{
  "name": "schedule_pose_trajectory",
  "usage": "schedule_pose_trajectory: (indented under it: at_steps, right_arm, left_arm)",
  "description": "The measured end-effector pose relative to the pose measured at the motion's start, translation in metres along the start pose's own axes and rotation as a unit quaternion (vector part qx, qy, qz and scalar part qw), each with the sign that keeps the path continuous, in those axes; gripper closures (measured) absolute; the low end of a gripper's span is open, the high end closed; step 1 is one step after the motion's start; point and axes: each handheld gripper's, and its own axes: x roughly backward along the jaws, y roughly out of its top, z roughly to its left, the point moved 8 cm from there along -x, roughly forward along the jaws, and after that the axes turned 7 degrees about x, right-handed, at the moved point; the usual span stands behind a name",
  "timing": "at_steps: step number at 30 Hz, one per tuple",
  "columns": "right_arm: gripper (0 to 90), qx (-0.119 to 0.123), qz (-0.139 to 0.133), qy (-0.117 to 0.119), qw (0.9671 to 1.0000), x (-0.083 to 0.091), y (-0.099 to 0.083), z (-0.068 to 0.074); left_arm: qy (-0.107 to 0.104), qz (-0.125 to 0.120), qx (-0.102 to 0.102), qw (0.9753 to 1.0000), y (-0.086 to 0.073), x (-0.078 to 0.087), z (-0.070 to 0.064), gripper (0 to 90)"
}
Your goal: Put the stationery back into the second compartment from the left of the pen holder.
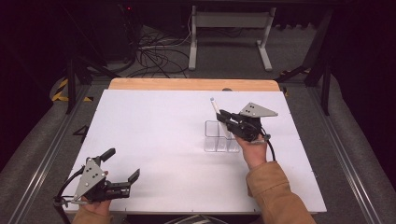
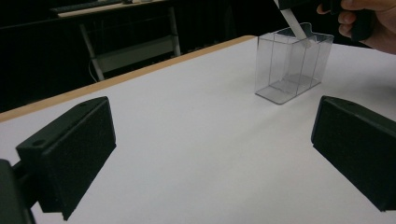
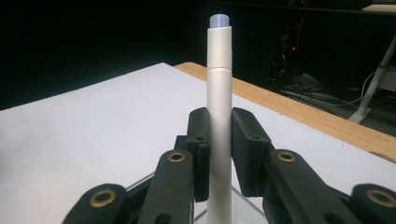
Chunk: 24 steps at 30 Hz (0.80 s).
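Right of the table's middle, toward the far edge: one clear plastic box, open at the top, split by thin walls into compartments, standing upright on the white top. No brand, label or writing readable on it, nor on anything else in view.

Above that box, pinched between the pressed-together jaws of the right gripper: one pen, slim, round and silvery-white, with a small pale blue-grey tip at its upper end and a ribbed band just below that tip. Tilted, upper end leaning toward the far edge, lower end down inside the box, seen through the clear wall in the left gripper view. Which compartment holds that lower end: cannot tell. Gripped around the middle of the barrel, black pads flat against both sides. Held from the near side by a hand in a tan sleeve.

Near the table's near left corner, well apart from the box: the left gripper, jaws spread wide, nothing between them, hovering over bare white surface. Grey three-cornered plate on top of each gripper.

Along the far edge: a strip of bare wood beyond the white top.

Count: one pen, one box, two grippers.
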Motion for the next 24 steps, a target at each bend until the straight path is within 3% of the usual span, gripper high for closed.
schedule_pose_trajectory:
  at_steps: [20, 24]
  right_arm:
    - [78.2, -0.012, 0.017, 0.01, 0.9997, 0.004, -0.017, 0.008]
    - [78.2, -0.002, 0.02, 0.007, 0.9998, 0.005, -0.019, 0.01]
  left_arm:
    - [-0.001, 0.0, 0.0, 1.0, 0.0, -0.001, 0.0, 0.6]
    - [0.0, 0.0, 0.002, 1.0, 0.0, -0.001, -0.001, 0.6]
